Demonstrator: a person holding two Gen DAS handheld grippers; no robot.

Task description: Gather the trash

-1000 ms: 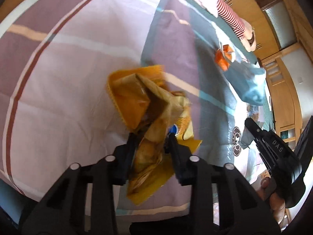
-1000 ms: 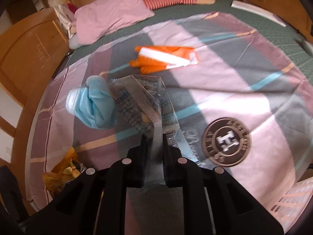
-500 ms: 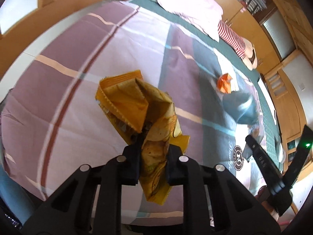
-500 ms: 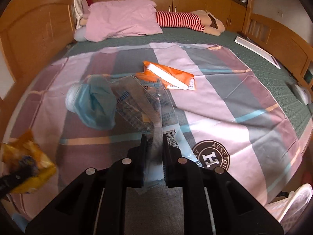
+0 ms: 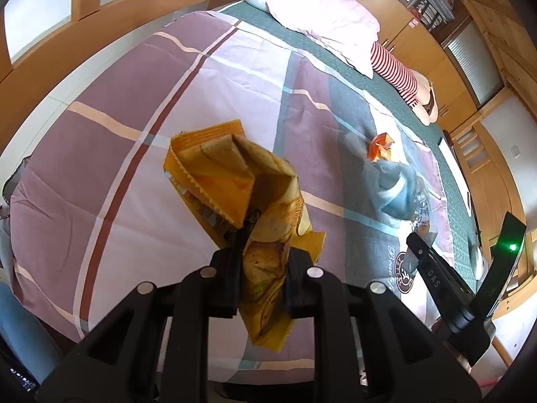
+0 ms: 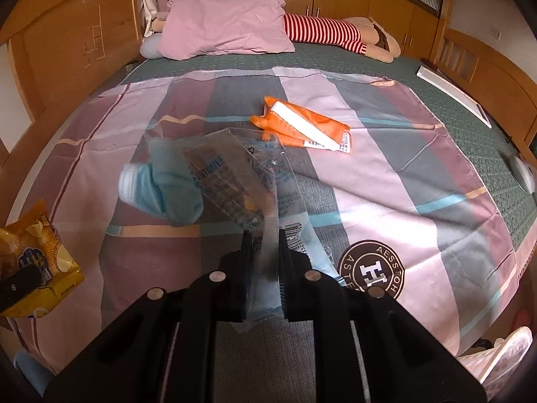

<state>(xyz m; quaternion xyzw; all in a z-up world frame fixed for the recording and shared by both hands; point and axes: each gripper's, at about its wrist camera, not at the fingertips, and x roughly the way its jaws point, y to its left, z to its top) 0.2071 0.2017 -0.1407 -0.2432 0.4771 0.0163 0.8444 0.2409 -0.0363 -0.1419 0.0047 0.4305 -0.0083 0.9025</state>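
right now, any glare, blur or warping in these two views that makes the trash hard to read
Left wrist view: strong fisheye bends the bed frame into a curve; the yellow snack bag is sharp and evenly lit. Right wrist view: sunlight washes out the sheet in a bright patch, and the clear plastic wrapper is see-through, its print partly smeared, with the blue mask showing behind it.

Bed (image 6: 235, 63): striped sheet (image 6: 386, 181) over green cover. On it: orange wrapper (image 6: 312, 127), blue mask (image 6: 161, 188), pink pillow (image 6: 225, 27), striped plush toy (image 6: 329, 35), white flat board (image 6: 449, 92) at edge.
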